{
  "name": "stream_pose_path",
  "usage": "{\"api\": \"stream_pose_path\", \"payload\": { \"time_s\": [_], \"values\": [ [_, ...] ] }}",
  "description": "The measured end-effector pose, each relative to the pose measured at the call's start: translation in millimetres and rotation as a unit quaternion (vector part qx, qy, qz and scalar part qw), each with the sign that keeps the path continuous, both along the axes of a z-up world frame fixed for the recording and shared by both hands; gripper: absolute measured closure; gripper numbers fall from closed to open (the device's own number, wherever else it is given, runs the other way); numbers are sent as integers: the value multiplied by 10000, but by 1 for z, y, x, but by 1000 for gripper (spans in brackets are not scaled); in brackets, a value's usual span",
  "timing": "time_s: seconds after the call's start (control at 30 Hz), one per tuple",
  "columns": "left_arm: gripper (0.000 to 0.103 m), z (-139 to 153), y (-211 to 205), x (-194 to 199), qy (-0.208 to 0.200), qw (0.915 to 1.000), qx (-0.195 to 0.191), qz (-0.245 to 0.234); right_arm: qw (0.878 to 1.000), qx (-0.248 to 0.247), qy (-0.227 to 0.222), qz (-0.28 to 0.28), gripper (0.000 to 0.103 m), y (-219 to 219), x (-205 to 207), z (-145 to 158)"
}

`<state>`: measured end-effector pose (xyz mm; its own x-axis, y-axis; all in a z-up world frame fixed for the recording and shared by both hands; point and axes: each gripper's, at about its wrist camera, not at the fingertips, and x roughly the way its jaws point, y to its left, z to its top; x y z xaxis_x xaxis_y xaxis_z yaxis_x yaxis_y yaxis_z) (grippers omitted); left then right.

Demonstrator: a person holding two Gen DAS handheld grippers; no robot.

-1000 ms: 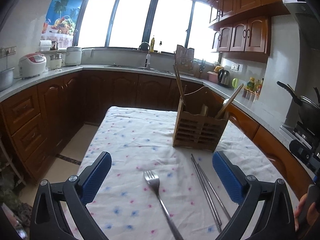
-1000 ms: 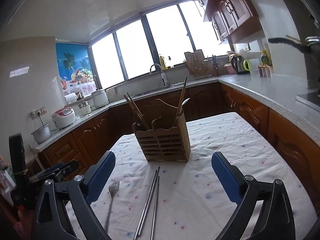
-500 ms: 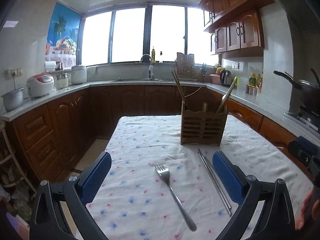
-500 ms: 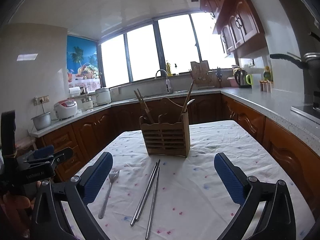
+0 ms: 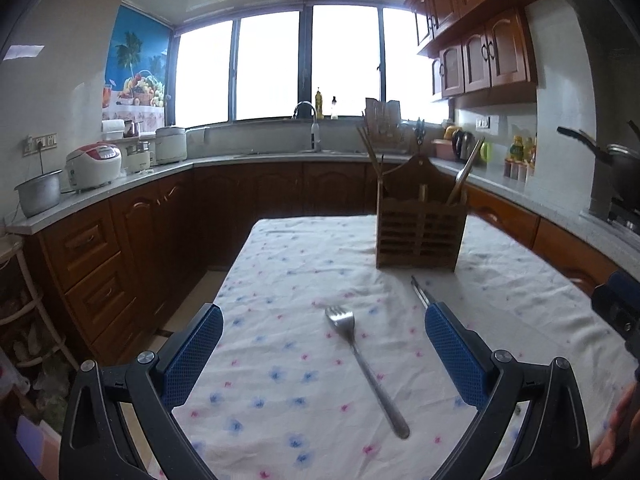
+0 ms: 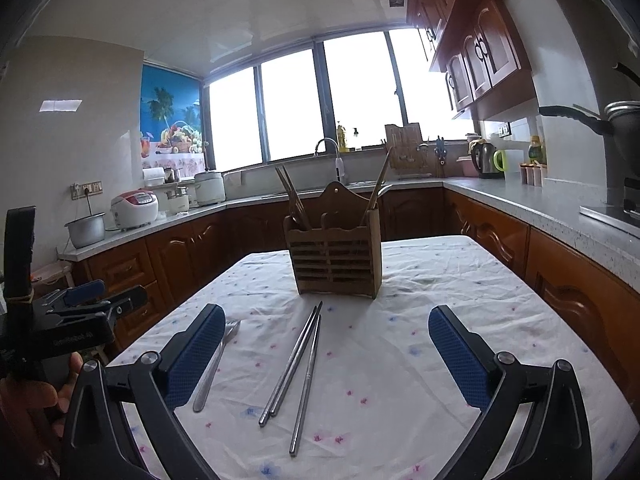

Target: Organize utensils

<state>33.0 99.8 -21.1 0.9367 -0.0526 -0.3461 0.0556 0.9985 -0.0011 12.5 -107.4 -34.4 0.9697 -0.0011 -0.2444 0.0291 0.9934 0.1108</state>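
Note:
A metal fork lies on the flowered tablecloth, tines pointing away, between the blue pads of my open left gripper. Metal chopsticks lie to its right, between the pads of my open right gripper; their far ends show beside the left gripper's right pad. The fork also shows by the right gripper's left pad. A wooden utensil holder stands upright beyond them, with wooden chopsticks and a spoon handle sticking out. Neither gripper holds anything.
The table is covered by a white cloth with blue and pink flowers. Wooden kitchen cabinets and grey counters run around it, with rice cookers at the left. The left gripper's body and a hand show at the right view's left edge.
Both grippers have levelled out and drawn back a little, so the fork and chopsticks sit farther ahead between the pads. The utensils and holder have not moved.

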Motion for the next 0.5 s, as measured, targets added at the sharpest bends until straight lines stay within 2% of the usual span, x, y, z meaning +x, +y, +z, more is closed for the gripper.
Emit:
{"api": "stream_pose_path", "payload": {
  "time_s": [0.3, 0.5],
  "values": [
    [1, -7, 3, -2, -128, 9999, 30, 65, 9996, -135, -258, -31, 0, 3, -10, -6],
    [1, -13, 7, -1, -83, 9999, 1, 75, 9996, -168, -218, -14, 0, 5, -9, -12]
  ]
}}
